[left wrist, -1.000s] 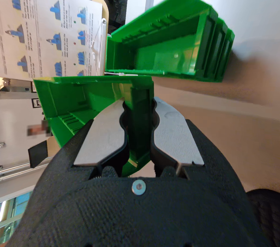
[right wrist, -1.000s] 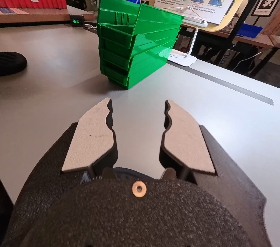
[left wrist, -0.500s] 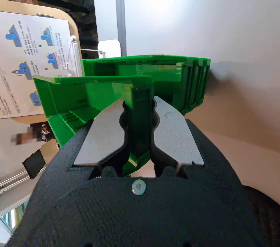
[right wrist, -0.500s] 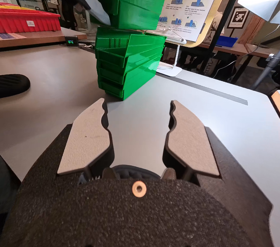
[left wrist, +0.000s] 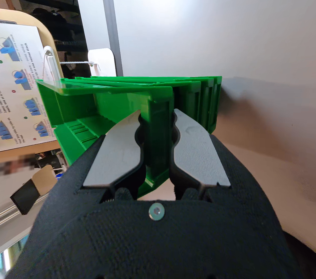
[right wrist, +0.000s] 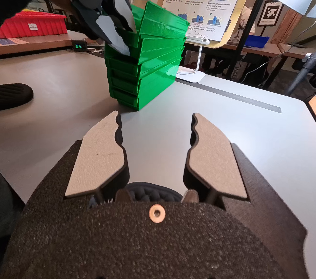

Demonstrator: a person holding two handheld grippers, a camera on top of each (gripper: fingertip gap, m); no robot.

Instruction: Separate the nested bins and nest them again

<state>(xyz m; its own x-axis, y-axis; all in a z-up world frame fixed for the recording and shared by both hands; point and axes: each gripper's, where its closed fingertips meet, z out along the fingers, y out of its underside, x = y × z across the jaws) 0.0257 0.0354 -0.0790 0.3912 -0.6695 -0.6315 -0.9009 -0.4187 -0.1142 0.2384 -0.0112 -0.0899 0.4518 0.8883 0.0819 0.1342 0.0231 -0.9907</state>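
At twelve o'clock, the top bin [right wrist: 159, 20], judged light and stiff, is clamped by its end wall in the left hand-held gripper [left wrist: 156, 116]; the right hand-held gripper [right wrist: 156, 127] is held open, empty.

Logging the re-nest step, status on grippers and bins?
Left gripper shut on top bin, tilted into the green stack. Right gripper open, empty, hovering over the table. Nothing in the way.

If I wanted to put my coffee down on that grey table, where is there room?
The widest bare stretch of the table runs from the green bin stack to the dark strip, ahead of the open right gripper. Another bare patch lies between the stack and the black pad. It is crowded at the stack, where the left gripper grips the top bin.
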